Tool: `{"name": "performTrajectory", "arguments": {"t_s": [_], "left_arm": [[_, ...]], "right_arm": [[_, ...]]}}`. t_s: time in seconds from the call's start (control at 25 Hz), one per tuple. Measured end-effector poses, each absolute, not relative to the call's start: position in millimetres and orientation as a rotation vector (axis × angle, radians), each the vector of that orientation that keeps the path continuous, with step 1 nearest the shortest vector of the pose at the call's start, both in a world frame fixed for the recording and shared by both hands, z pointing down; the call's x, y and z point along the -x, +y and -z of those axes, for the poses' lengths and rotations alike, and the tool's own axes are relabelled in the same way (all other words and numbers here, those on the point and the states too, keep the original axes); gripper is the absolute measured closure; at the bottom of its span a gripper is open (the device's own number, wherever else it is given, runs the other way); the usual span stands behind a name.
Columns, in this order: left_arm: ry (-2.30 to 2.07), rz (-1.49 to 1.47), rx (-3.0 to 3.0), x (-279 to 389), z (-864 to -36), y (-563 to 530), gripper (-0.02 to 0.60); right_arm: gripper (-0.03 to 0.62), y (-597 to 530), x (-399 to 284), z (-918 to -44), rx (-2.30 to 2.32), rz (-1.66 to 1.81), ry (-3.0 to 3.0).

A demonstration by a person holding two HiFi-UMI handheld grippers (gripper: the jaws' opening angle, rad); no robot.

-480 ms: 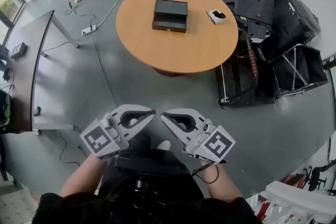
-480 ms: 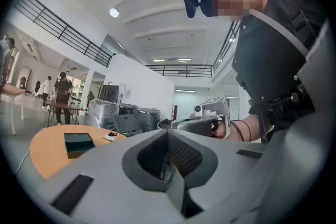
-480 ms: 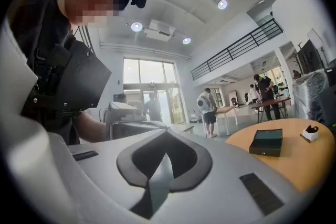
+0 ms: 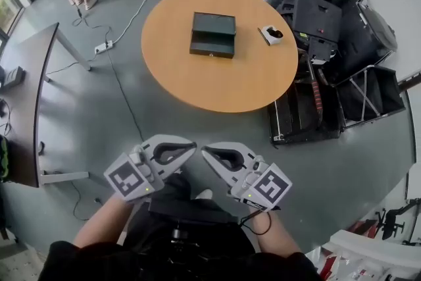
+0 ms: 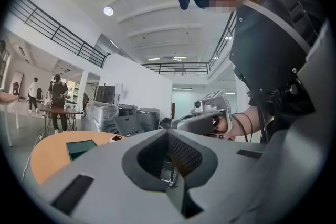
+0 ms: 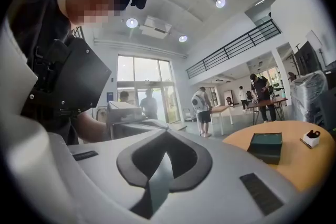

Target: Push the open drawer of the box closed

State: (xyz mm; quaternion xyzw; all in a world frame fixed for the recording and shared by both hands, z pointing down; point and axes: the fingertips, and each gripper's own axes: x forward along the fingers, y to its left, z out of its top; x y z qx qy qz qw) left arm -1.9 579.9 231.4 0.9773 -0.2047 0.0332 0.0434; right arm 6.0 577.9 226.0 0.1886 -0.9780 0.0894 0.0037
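Box (image 4: 213,23) on round table (image 4: 197,87), drawer (image 4: 211,49) open toward the person, well apart from the 2 grippers. Left gripper (image 4: 189,148), right gripper (image 4: 206,151): jaws closed, empty. Risk: an off-centre push probably slides the unbraced box instead of seating the drawer.

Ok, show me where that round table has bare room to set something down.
The table is bare across its near half, from the box to the near rim, and left of the box. Tighter: between box and the small white item. Floor right of the table is crowded with black cases.
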Motion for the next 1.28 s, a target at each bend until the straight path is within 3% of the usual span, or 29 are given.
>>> {"name": "performTrajectory", "arguments": {"t_s": [0.68,1.28], "left_arm": [[-0.450,-0.082,-3.008,94.5,-235.8,451.9,0.571],[-0.449,-0.071,-2.983,112.7,-242.9,398.9,0.571]], "right_arm": [[0.588,440.5,88.0,-228.3,-0.761,-0.282,-2.996],[0.588,388.6,101.6,-240.9,-0.781,-0.326,-3.000]]}}
